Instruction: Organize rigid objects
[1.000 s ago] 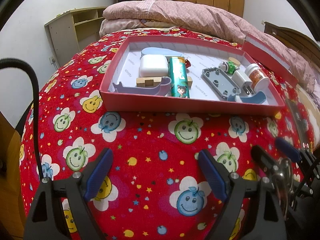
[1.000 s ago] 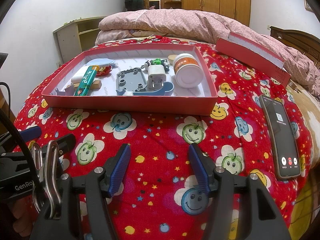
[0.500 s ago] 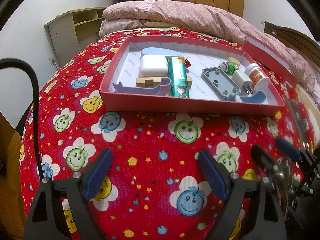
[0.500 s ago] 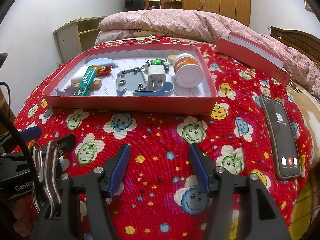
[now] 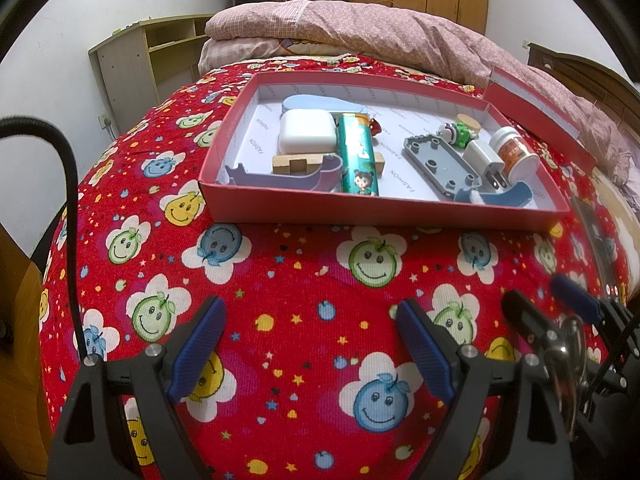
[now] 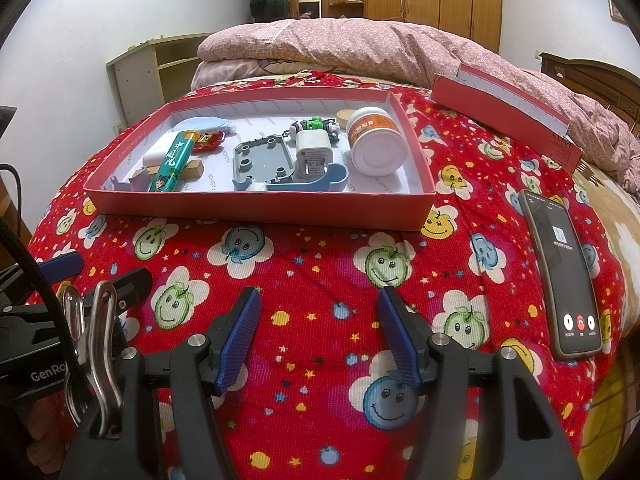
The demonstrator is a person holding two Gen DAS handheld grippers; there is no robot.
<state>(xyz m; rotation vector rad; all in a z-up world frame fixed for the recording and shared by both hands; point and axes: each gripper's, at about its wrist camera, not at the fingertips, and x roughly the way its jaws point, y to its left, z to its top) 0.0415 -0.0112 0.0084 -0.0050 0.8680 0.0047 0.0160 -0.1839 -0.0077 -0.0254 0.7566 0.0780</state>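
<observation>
A shallow red box (image 5: 360,210) (image 6: 256,208) lies on the red smiley-print bedspread and holds several small items. Among them are a white case (image 5: 306,132), a green tube (image 5: 358,160) (image 6: 172,166), a grey plate (image 5: 440,162) (image 6: 262,158), a white charger plug (image 5: 482,158) (image 6: 314,154) and a white jar (image 5: 516,154) (image 6: 376,146). My left gripper (image 5: 312,344) stands open over bare bedspread, well short of the box. My right gripper (image 6: 318,334) is likewise open and empty, beside the left one.
The box lid (image 6: 508,114) stands tilted at the far right. A phone (image 6: 560,272) with a lit screen lies on the bedspread right of the box. A pink quilt (image 5: 360,28) is heaped at the far end, with a shelf unit (image 5: 140,60) by the wall.
</observation>
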